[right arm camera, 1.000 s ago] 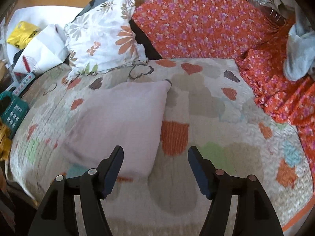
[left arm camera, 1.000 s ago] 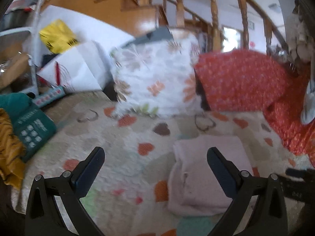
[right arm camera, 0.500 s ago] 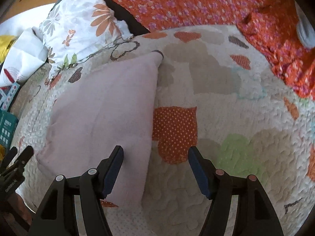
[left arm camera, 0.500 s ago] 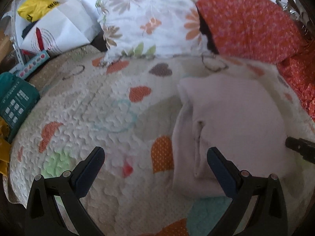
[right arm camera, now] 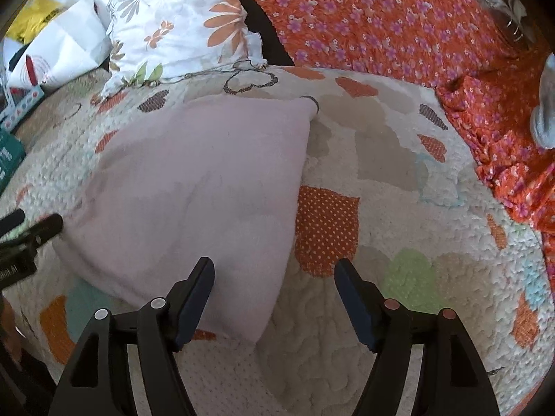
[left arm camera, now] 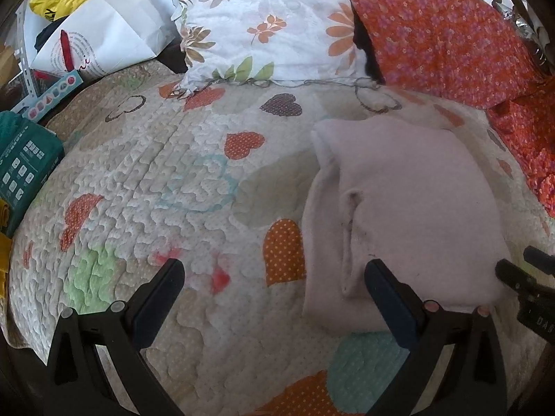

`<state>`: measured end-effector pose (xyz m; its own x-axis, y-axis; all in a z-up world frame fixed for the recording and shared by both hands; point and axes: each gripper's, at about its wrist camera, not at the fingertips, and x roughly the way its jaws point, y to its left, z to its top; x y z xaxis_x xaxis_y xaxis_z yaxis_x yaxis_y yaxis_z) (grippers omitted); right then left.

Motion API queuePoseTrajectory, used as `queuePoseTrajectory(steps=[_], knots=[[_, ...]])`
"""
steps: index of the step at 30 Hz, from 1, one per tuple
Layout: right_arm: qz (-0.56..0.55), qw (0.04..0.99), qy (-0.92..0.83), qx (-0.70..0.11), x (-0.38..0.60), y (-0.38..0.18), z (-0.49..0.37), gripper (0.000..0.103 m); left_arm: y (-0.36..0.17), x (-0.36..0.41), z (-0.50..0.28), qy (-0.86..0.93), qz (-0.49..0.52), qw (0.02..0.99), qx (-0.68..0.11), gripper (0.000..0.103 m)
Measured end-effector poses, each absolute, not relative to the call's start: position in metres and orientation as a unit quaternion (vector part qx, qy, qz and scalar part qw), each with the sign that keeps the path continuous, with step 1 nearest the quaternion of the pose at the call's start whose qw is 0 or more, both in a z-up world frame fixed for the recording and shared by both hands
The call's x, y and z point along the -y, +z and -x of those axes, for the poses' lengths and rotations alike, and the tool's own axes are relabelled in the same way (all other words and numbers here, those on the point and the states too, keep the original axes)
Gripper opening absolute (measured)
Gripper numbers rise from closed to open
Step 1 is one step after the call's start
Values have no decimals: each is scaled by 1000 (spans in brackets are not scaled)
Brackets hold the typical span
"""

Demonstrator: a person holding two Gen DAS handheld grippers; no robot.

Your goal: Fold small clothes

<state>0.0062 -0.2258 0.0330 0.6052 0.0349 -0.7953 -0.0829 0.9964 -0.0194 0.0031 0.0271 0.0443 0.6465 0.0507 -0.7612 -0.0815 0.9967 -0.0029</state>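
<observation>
Pale pink garment (right arm camera: 194, 187) is lying part-folded on the heart-print quilt (left arm camera: 145, 187), looking soft, light and floppy, so probably best pinched at a near corner or edge. Left gripper (left arm camera: 274, 287) and right gripper (right arm camera: 274, 287) are both hovering wide open, gripping nothing. Floral pillow (left arm camera: 267, 24) and orange blanket (right arm camera: 399, 24) are sitting behind, well apart, nothing blocking.

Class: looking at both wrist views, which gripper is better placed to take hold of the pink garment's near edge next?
Probably the right gripper: its open jaws straddle the pink garment's near corner. The left gripper mostly frames bare quilt.
</observation>
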Motion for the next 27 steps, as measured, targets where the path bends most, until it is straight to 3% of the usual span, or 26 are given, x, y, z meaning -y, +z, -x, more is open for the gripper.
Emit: queuePoseTrajectory(steps=[27], knots=[[59,903,16,-424,214,36,8,81,47,-26,18,25,12,910,-413,103]])
